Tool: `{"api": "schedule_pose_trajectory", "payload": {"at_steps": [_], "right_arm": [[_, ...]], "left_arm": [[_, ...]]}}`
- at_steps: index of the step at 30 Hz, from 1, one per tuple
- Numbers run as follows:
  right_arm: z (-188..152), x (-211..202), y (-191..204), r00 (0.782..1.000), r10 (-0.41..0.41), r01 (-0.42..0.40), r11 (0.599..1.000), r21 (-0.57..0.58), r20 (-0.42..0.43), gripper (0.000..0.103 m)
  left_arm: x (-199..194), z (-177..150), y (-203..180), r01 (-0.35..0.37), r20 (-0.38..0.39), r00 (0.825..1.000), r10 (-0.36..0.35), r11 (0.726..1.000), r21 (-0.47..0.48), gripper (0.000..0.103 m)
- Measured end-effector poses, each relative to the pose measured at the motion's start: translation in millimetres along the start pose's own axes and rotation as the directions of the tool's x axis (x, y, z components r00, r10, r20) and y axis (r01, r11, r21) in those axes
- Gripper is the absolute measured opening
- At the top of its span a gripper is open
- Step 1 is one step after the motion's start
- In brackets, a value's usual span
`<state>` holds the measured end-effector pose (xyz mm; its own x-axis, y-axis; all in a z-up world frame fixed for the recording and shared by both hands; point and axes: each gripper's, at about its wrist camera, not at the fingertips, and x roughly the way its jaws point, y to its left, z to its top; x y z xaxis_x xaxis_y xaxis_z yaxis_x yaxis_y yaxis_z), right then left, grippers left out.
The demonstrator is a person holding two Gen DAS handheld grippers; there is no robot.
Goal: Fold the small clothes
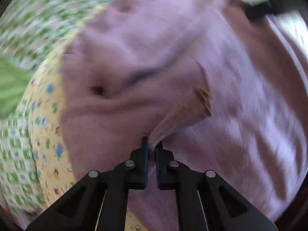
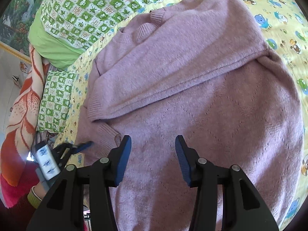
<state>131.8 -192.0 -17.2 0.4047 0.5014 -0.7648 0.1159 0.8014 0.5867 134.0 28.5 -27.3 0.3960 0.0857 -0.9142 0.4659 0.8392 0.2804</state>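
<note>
Sweater (image 1: 154, 57) blurred; ribbed cuff (image 1: 159, 134) pinched in left hand-held gripper (image 1: 152, 144)

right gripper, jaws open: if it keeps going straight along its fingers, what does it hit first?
Most likely the pink sweater: the right gripper points down at its diamond-knit body, with nothing visible between. How far off the knit lies is unclear.

Setting: home bedroom | Evidence: bed under yellow cartoon-print sheet (image 2: 279, 9), green checked quilt (image 2: 86, 5), orange floral blanket (image 2: 23, 104)

Your left wrist view sits close, steeply down on the mauve knitted sweater (image 1: 154, 67); your right one looks from farther back, sharing that sweater (image 2: 192, 96).
</note>
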Motion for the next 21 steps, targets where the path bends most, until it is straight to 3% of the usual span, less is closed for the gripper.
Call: {"api": "schedule_pose_trajectory", "payload": {"at_steps": [3,5,6,8,10,12,13,14,15,17,21], "right_arm": [[2,-5,-1,1.000,0.004,-0.004,1.000,-0.010,0.018,0.049],[5,-7,-3,1.000,0.015,-0.015,1.000,-0.004,0.026,0.049],[6,-9,-3,0.999,0.022,-0.022,1.000,0.000,0.033,0.049],[11,-13,-3,0.998,0.033,-0.033,0.999,0.002,0.050,0.049],[17,-19,-2,0.996,0.036,-0.036,0.999,0.001,0.076,0.049],[25,-28,-4,0.992,0.027,-0.028,1.000,0.012,0.121,0.049],[29,-33,-6,0.989,0.021,-0.024,0.999,0.023,0.147,0.049],[32,-37,-8,0.986,0.017,-0.022,0.999,0.032,0.164,0.049],[36,-42,-12,0.983,0.008,-0.017,0.999,0.043,0.184,0.049],[43,-47,-23,0.980,-0.026,0.011,0.997,0.077,0.199,0.049],[44,-51,-48,0.980,-0.059,0.030,0.988,0.151,0.191,0.049]], "left_arm": [[-44,13,49,0.047,0.110,0.994,-0.024,0.977,-0.208,0.003],[-86,25,81,0.071,0.207,0.978,-0.003,0.944,-0.321,0.003],[-114,35,98,0.092,0.276,0.961,0.013,0.926,-0.366,0.003],[-171,56,123,0.139,0.423,0.904,0.058,0.897,-0.420,0.002],[-221,91,131,0.178,0.558,0.824,0.095,0.892,-0.415,0.002],[-244,124,118,0.242,0.635,0.770,0.056,0.896,-0.371,0.003],[-245,140,108,0.272,0.654,0.756,0.025,0.897,-0.349,0.004],[-238,162,93,0.303,0.654,0.756,-0.022,0.898,-0.320,0.010],[-228,176,76,0.318,0.639,0.767,-0.060,0.900,-0.297,0.016],[-190,200,39,0.319,0.581,0.806,-0.116,0.911,-0.260,0.059],[-104,193,-16,0.260,0.413,0.898,-0.153,0.941,-0.217,0.061]]}}
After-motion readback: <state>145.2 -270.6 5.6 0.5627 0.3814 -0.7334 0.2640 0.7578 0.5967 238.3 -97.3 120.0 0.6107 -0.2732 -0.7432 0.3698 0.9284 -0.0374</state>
